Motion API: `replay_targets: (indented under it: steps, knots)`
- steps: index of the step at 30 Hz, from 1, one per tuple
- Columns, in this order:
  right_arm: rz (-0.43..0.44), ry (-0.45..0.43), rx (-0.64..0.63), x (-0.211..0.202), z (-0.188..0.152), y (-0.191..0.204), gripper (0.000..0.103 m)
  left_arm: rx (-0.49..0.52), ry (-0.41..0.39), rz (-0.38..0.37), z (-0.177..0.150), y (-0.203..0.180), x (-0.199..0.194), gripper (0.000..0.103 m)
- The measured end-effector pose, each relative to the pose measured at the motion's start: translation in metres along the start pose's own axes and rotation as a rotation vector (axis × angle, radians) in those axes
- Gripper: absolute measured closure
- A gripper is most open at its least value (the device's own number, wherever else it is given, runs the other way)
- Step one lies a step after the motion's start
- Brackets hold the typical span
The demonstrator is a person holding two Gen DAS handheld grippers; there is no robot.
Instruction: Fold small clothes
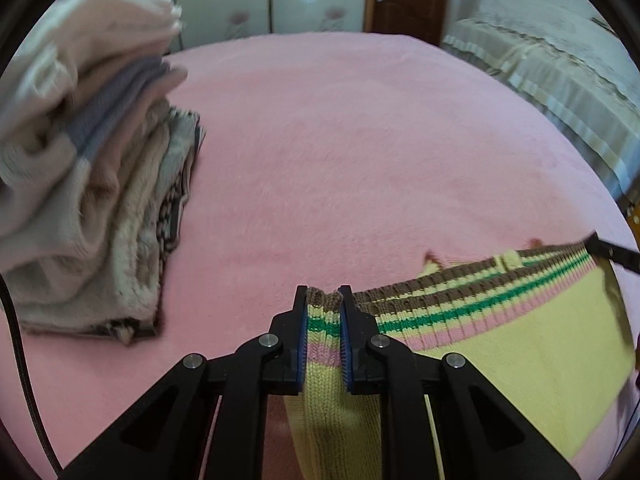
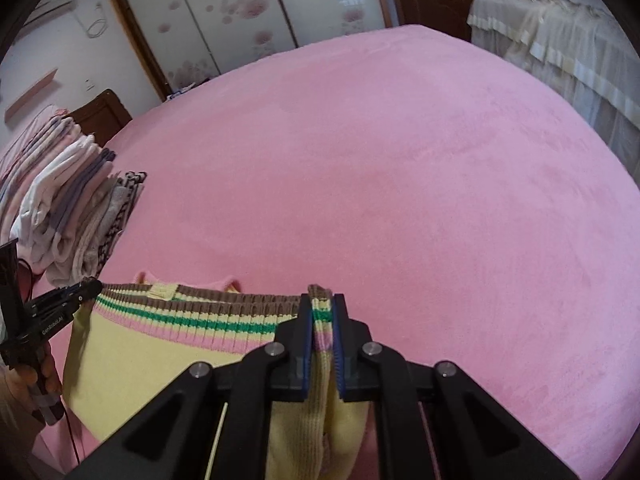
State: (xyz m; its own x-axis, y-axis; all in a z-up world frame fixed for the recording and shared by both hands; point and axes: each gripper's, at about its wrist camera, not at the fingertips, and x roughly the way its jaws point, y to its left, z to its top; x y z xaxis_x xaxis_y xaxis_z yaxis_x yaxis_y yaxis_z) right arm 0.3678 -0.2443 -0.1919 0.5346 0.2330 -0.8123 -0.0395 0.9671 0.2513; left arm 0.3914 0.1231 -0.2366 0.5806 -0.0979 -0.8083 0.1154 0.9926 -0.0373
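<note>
The left gripper [image 1: 323, 312] and the right gripper [image 2: 323, 312] each pinch one end of the yellow knit sweater's striped hem [image 1: 472, 300], stretched above the pink fuzzy bed [image 2: 400, 168]. Folded clothes [image 1: 88, 184] sit stacked at its left edge.

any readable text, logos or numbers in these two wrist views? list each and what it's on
"GenRobot.AI" – small white print on the side of the left gripper, seen at the left edge of the right wrist view; tiny, so the reading is approximate.
Yellow striped sweater: no lettering legible; a small yellow tab at its ribbed hem shows no print.
Stack of folded clothes: patterns only, blurred, no text.
Wardrobe doors: flower pattern, no words.
Nothing else readable.
</note>
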Motion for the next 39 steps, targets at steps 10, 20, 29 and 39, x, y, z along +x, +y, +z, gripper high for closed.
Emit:
replay_targets:
  steps: [10, 20, 29, 39]
  knots:
    - [-0.035, 0.021, 0.010, 0.023, -0.008, -0.003, 0.095, -0.016, 0.019, 0.035, -0.011, -0.002, 0.017, 0.091]
    - [-0.069, -0.043, 0.029, -0.033, -0.003, 0.011, 0.073, -0.066, 0.002, 0.096, 0.000, -0.011, -0.031, 0.028]
    - [0.003, -0.095, -0.031, -0.104, -0.050, 0.060, 0.073, -0.169, -0.167, 0.032, -0.055, -0.042, -0.131, 0.027]
    - [-0.054, 0.011, -0.184, -0.059, -0.124, 0.106, 0.089, -0.334, -0.063, 0.156, -0.141, -0.030, -0.092, 0.026]
